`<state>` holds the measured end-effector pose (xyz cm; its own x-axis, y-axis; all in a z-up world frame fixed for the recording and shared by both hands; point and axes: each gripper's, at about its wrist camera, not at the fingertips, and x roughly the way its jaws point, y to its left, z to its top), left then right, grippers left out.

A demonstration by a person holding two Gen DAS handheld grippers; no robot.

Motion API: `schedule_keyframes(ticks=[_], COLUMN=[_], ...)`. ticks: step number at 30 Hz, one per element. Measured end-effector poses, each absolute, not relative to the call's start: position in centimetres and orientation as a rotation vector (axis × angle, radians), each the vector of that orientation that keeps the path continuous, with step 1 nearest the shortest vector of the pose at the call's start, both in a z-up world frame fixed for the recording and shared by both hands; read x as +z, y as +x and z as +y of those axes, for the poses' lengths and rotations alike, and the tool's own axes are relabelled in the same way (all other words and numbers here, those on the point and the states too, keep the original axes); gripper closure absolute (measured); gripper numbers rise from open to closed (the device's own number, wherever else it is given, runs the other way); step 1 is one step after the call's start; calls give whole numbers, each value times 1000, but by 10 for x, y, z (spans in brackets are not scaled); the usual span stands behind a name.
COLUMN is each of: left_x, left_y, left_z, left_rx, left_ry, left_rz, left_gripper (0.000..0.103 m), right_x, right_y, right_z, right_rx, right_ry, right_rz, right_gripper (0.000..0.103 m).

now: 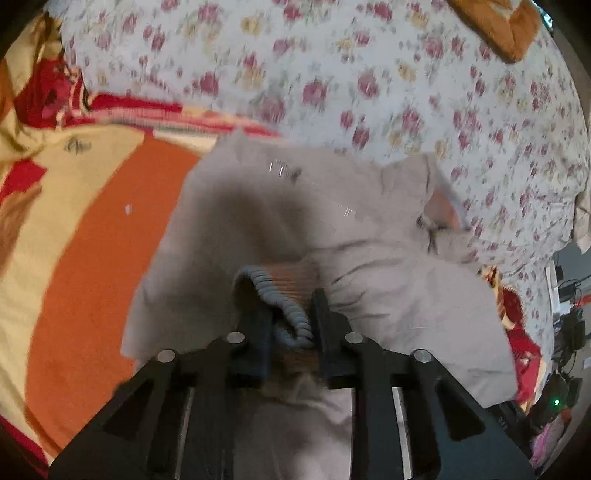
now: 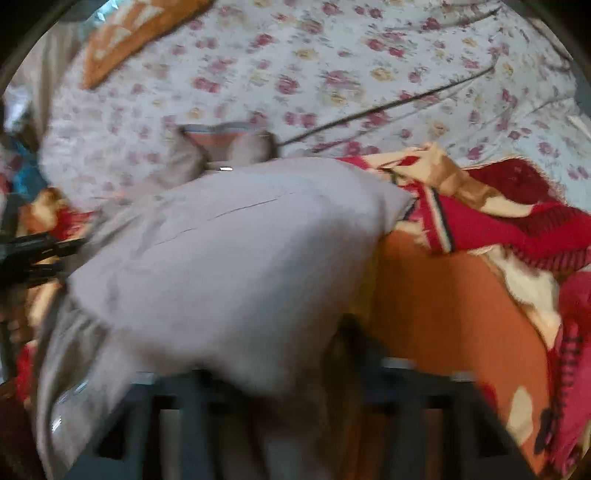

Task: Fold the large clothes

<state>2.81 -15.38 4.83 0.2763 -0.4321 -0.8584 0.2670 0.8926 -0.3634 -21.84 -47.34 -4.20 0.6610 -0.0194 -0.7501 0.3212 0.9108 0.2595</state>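
A large pale grey garment (image 1: 288, 221) lies on a bed and fills the middle of both views (image 2: 229, 258). It has a ribbed grey hem and an orange inner lining. My left gripper (image 1: 291, 317) is shut on the ribbed hem (image 1: 280, 299) and holds that edge up. My right gripper (image 2: 295, 369) is at the bottom of the blurred right wrist view, and the grey cloth drapes over its fingers and hides the tips. The left gripper's black fingers (image 2: 40, 251) show at the left edge of the right wrist view.
The bed has a white floral sheet (image 1: 369, 74) at the back and an orange, yellow and red blanket (image 1: 92, 240) under the garment. An orange pillow (image 1: 495, 26) lies at the far corner. Cables and gear (image 1: 565, 332) sit beside the bed.
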Motion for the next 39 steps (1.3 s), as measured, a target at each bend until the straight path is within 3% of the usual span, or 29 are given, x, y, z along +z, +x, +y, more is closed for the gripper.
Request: schedule_keyframes(ticks=[1, 5, 11, 12, 13, 15, 17, 20, 25, 30, 33, 37, 39], left_x=[58, 83, 33, 29, 29, 35, 45, 66, 60, 22, 28, 58, 74], left_y=[30, 31, 32, 33, 34, 35, 32, 20, 3, 5, 8, -1, -13], left_z=[-152, -149, -154, -152, -149, -140, -133, -124, -145, -165, -164, -134, -115], left_rx=[-479, -503, -424, -430, -444, -445, -424, -438, -466, -378, -378, -437, -472], left_ry=[-169, -139, -70, -71, -88, -117, -121, -150, -61, 62, 79, -39, -56], left_rz=[1174, 1076, 1171, 1173, 1177, 1180, 1164, 1098, 1090, 1088, 1112, 1145, 1139], left_gripper=[87, 88, 88, 88, 86, 76, 56, 50, 50, 46, 46, 46, 46], right_x=[-40, -23, -58, -55, -51, -43, -31, -11, 16, -13, -44, -20, -1], right_y=[-218, -246, -247, -252, -256, -268, -283, -300, -283, -229, -216, -244, -270], right_z=[-479, -503, -506, -506, -507, -509, -508, -504, -495, -473, -478, -487, -489], right_rx=[-221, -319, -358, -353, -342, -350, -340, -349, -280, -268, -295, -272, -243], right_ry=[418, 501, 534, 539, 547, 558, 565, 546, 538, 429, 403, 468, 482], right_rz=[809, 688, 810, 806, 808, 814, 805, 770, 668, 796, 888, 845, 809], right_gripper=[83, 85, 85, 82, 73, 64, 61, 60, 60, 61, 61, 60, 51])
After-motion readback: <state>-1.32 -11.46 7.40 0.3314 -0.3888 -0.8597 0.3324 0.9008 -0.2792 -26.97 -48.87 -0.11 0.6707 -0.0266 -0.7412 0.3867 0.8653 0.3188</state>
